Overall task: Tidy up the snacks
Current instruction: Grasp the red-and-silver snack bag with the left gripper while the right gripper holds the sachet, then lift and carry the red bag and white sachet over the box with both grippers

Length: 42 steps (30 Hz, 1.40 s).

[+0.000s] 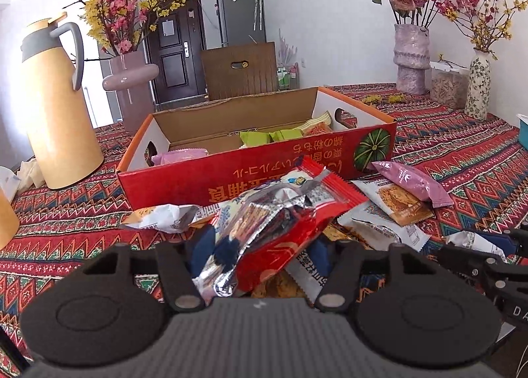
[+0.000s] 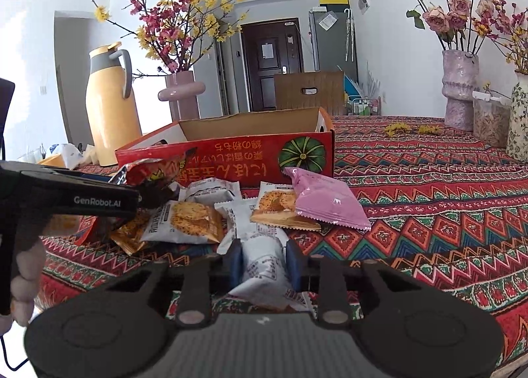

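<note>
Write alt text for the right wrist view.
The right gripper pinches a white foil snack packet on a red patterned tablecloth. Beyond lie more packets, one pink, before an open red cardboard box.

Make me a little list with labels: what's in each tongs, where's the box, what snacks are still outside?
left tongs: closed on a red and silver snack packet
right tongs: closed on a white snack packet
box: red cardboard box, open, behind the snack pile
inside box: green, orange and pink packets
still outside: pink packet, several white packets with biscuit pictures
table: patterned red cloth
</note>
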{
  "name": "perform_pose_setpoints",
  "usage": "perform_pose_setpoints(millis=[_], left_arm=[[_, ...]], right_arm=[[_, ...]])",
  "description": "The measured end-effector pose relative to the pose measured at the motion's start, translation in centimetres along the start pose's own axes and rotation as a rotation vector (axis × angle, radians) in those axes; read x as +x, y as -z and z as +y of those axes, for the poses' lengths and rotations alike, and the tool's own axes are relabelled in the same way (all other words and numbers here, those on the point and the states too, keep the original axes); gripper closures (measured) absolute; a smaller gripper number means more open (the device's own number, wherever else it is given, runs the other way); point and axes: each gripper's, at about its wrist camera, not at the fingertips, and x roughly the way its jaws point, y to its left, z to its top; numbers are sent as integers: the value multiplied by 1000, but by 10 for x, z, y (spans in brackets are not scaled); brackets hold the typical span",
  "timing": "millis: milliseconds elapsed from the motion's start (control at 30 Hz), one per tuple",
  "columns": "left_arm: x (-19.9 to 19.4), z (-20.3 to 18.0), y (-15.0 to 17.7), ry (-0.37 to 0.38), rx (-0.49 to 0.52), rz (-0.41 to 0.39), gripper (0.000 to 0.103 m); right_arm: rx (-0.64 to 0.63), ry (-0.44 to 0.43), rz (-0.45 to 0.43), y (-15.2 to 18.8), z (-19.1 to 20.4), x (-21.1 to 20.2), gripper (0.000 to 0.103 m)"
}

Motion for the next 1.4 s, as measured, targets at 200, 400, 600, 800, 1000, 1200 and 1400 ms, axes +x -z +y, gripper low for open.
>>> perform_pose_setpoints(millis=[200, 400, 600, 800, 1000, 1200, 1400], left_arm=[[-10, 18, -7, -23, -74, -30, 68], [-22, 33, -12, -38, -106, -57, 74], [-35, 39, -15, -34, -120, -87, 78], [-47, 43, -20, -32, -131, -117, 79], [-53, 47, -27, -31, -141, -144, 79], [-56, 48, -40, -19, -142, -179, 79], [-54, 47, -58, -9, -149, -210, 79]], right_arm=[[1, 0, 0, -1, 2, -1, 76], [-9, 3, -7, -4, 6, -2, 76], [-21, 2, -19, -9, 11, -5, 76], [-31, 0, -34, -17, 16, -6, 77], [-41, 1, -56, -28, 20, -5, 76], [-49, 5, -88, -43, 23, -1, 76], [-59, 10, -115, -60, 24, 9, 76]])
